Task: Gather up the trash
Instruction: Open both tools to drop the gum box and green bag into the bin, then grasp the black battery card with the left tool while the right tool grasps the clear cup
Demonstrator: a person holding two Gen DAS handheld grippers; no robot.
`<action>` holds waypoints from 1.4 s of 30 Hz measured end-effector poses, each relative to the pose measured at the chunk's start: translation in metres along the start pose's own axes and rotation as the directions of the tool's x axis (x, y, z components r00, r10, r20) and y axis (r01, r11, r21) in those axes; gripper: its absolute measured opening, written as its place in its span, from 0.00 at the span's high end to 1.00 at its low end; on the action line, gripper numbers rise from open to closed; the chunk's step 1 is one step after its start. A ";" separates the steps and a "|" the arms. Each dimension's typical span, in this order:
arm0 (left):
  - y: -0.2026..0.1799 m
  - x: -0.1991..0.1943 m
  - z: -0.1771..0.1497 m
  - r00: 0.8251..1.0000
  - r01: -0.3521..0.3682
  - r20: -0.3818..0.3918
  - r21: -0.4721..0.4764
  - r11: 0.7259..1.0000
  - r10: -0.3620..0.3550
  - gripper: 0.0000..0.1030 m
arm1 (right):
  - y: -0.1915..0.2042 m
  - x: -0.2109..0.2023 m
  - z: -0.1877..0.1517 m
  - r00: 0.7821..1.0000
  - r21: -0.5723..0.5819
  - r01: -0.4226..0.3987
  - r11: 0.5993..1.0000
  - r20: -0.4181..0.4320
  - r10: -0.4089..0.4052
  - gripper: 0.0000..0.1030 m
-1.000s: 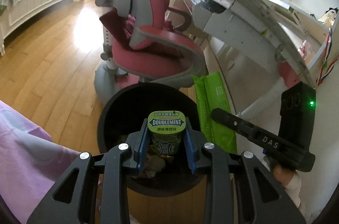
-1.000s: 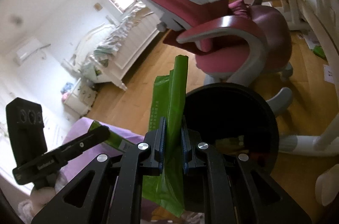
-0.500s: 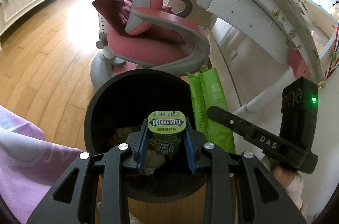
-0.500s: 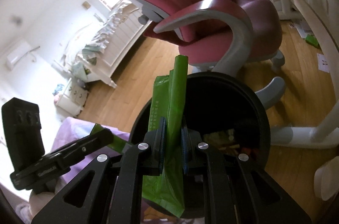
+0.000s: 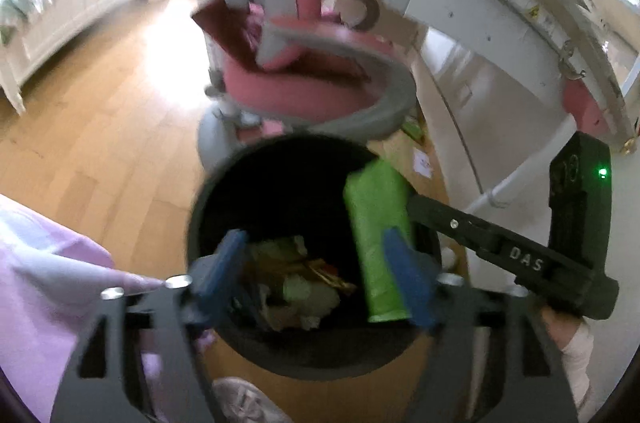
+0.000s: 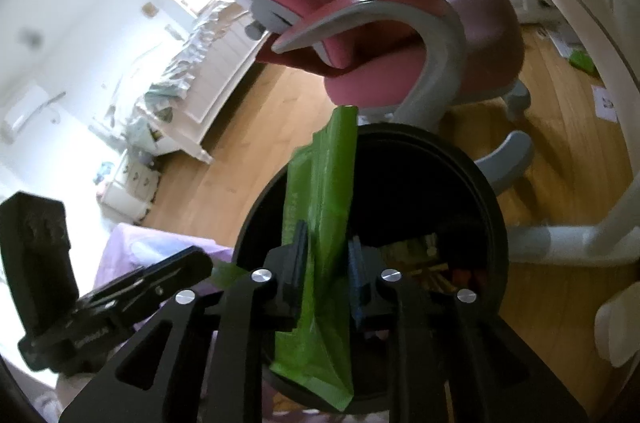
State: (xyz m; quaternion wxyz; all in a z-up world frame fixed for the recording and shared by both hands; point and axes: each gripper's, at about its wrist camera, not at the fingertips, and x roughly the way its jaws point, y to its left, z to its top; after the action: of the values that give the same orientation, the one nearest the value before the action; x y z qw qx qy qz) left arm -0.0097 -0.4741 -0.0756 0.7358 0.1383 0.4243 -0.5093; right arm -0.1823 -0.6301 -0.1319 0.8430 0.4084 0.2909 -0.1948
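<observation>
Green wrapper [image 6: 320,223] between opening right claw [image 6: 326,263] pads, over black bin [image 6: 492,207] | left claw [image 5: 316,263] opening, empty

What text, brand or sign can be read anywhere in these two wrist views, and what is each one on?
"DAS": white letters on the right gripper, seen from the left wrist.
Pale print on the left gripper, seen from the right wrist: too blurred to read.
Faint print on the green wrapper: unreadable.
Yellow sticker on the white desk: too small.
White paper on the floor: mark unreadable.
</observation>
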 end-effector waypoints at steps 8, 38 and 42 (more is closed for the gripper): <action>-0.012 -0.056 -0.002 0.994 -0.064 0.095 0.026 0.998 0.062 0.12 | 0.011 -0.012 -0.004 0.999 0.002 -0.016 1.000 0.035 0.016 0.28; 0.090 -0.250 -0.086 0.866 -0.367 0.262 -0.243 0.898 0.425 0.08 | 0.211 -0.006 -0.063 0.973 -0.342 -0.226 0.912 -0.132 0.191 0.28; 0.115 -0.261 -0.100 0.855 -0.381 0.249 -0.294 0.877 0.455 0.08 | 0.247 0.003 -0.079 0.963 -0.391 -0.259 0.883 -0.176 0.205 0.28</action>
State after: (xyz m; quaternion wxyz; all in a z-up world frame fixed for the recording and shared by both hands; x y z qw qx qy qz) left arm 0.0095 -0.1943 0.0378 0.8976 0.0581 0.3196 -0.2979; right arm -0.0666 -0.4212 -0.0317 0.9062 0.2661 0.3285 -0.0001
